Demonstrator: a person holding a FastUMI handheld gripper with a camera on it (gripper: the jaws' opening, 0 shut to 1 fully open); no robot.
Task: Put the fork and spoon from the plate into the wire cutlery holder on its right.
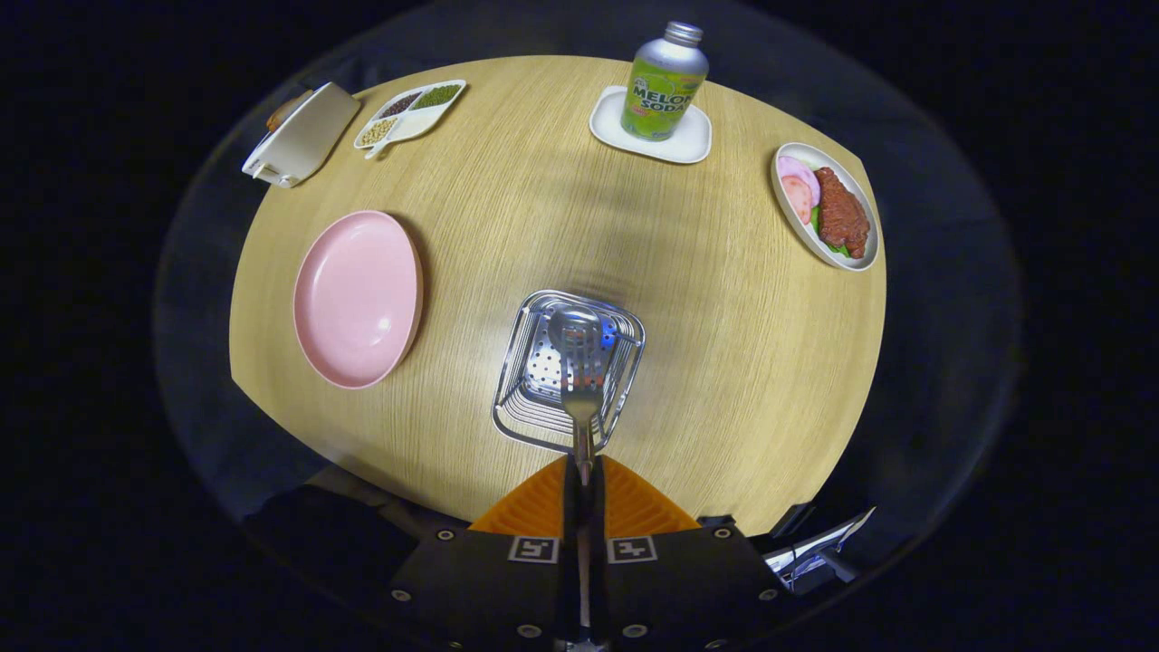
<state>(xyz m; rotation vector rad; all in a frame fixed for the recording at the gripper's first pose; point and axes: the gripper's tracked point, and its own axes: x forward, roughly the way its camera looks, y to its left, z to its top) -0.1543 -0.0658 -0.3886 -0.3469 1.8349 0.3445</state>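
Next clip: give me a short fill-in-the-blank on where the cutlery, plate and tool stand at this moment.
1. The tool is shut on the ____ of the fork.
2. The fork's tines hang over the wire ____, where the spoon already lies.
3. The pink plate beside the holder is ____.
4. The soda bottle stands on a white ____.

Missing words: handle; cutlery holder; empty; coaster
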